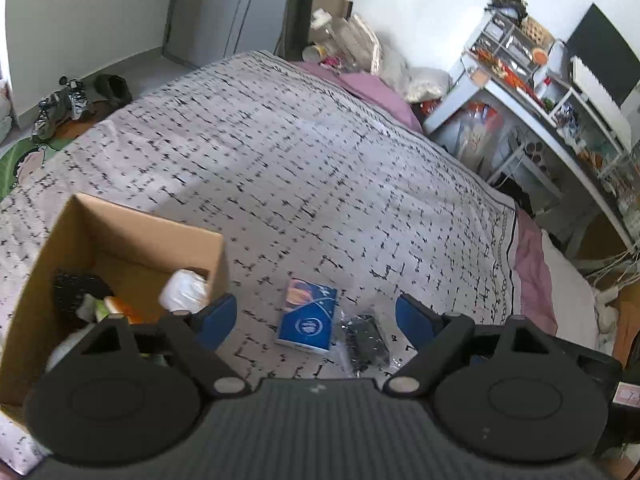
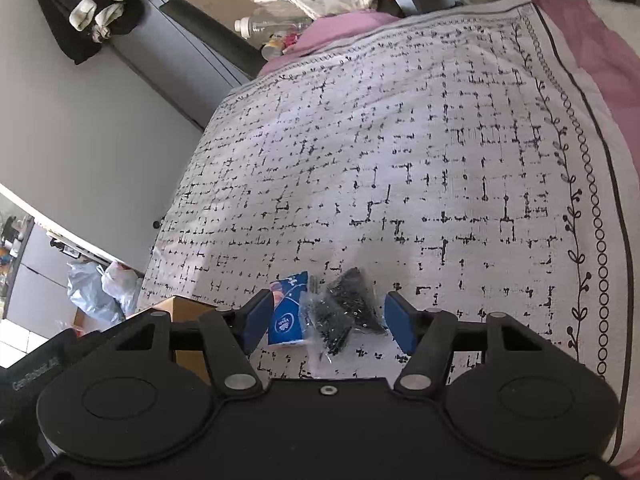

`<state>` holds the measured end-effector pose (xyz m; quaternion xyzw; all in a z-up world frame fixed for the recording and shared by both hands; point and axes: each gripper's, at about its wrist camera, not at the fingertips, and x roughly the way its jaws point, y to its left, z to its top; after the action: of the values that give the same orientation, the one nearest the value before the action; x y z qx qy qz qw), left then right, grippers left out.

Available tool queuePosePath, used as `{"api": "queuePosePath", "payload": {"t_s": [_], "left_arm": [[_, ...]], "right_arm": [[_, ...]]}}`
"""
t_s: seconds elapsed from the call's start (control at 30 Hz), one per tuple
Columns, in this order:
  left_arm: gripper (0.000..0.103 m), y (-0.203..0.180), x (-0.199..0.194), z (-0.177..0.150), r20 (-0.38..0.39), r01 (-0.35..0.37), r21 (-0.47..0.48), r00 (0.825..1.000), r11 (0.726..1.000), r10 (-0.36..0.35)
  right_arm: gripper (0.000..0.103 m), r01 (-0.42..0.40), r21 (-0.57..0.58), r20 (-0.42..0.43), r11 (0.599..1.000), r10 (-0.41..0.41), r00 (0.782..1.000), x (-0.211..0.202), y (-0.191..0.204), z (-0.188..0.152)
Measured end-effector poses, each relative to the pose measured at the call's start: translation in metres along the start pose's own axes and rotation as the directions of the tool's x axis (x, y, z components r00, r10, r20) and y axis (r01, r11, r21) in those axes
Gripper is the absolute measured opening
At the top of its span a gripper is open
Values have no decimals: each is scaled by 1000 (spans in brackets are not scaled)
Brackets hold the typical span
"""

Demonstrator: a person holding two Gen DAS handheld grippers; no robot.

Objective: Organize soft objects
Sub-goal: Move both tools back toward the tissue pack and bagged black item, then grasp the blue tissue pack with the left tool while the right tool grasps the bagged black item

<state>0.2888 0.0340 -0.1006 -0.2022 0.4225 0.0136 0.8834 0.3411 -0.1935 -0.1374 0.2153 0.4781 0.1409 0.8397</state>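
A: What is seen, taken from the open brown cardboard box (image 1: 120, 240)?

B: The box is set on the white quilt with a black grid pattern (image 1: 300, 152). A white plastic-wrapped bundle (image 1: 185, 290) is held inside it, against its right wall.

A: And beside it?

B: A blue tissue packet (image 1: 307, 318) is laid flat on the quilt just right of the box; a black item in a clear plastic bag (image 2: 347, 312) is found beyond it, touching it.

A: The tongs?

B: The left gripper (image 1: 316, 318) is spread apart above the packet, nothing held. The right gripper (image 2: 326, 318) is likewise parted, the bag framed between its blue pads (image 2: 256, 320).
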Motion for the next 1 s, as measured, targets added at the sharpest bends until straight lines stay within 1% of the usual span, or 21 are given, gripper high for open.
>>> {"api": "queuePosePath", "payload": {"t_s": [0.13,0.2,0.27,0.4,0.57,0.8,1.0], "left_arm": [[84,-13,18,-3,-9,-9,12,1000,1000,10],[81,-15,27,-5,-15,-11,3,1000,1000,11],[74,-16,36,-6,-20,-16,-10,1000,1000,16],[73,-18,57,-7,-38,-37,-21,999,999,36],[70,-16,78,-6,-58,-64,-33,996,997,62],[69,-14,106,-4,-104,-80,-46,992,996,75],[69,-8,125,-2,-146,-92,-64,986,994,82]], "right_arm": [[57,-7,22,-43,1000,8,999,12,-7,-1],[56,-5,25,-63,1000,6,998,20,-10,-2],[56,0,36,-76,999,3,997,27,-14,-1],[54,34,55,-103,998,-28,994,44,-25,1],[54,10,70,-120,998,-2,993,57,-29,4],[55,35,58,-173,998,-25,985,82,-28,4],[56,25,37,-197,999,-17,980,97,-24,4]]}}
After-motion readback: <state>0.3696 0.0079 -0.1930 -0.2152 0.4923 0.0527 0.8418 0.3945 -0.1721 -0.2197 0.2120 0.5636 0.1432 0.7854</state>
